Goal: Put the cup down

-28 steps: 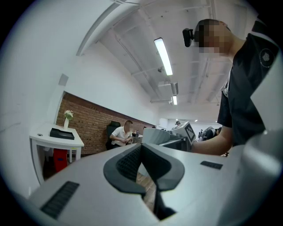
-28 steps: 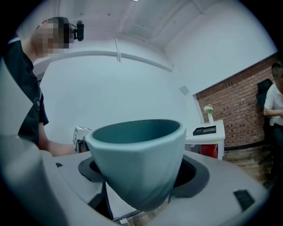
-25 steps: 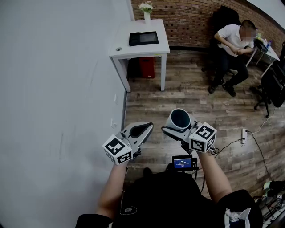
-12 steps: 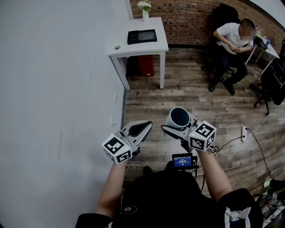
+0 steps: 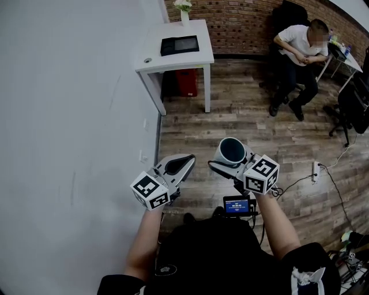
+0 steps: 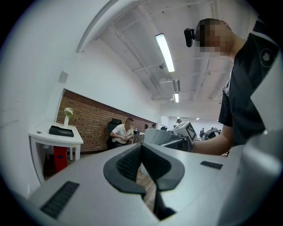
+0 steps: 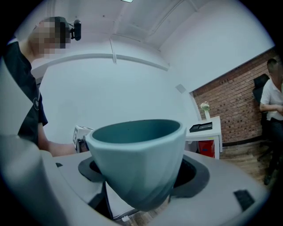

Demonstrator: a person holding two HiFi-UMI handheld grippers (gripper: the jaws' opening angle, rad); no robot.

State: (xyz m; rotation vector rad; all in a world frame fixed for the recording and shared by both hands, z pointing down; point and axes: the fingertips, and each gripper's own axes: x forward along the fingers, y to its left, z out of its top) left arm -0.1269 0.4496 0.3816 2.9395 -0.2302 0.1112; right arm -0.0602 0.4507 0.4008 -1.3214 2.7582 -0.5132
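Note:
A pale blue-green cup (image 5: 232, 152) with a dark teal inside is held upright in my right gripper (image 5: 229, 163), which is shut on it. In the right gripper view the cup (image 7: 139, 159) fills the middle, clamped between the dark pads. My left gripper (image 5: 176, 167) hangs beside it to the left, shut with nothing in it; its pads (image 6: 142, 165) meet in the left gripper view. Both are carried above the wooden floor (image 5: 242, 124), well short of the white table (image 5: 173, 57) ahead.
The white table stands against the white wall (image 5: 69, 115) and bears a black flat device (image 5: 179, 44) and a small vase of flowers (image 5: 184, 10). A red bin (image 5: 185, 82) sits under it. A seated person (image 5: 297, 57) is at the far right; cables (image 5: 314, 173) lie on the floor.
The table and the room have slid slightly up and left in the head view, as I move forward. Both grippers keep their pose, and the cup stays held.

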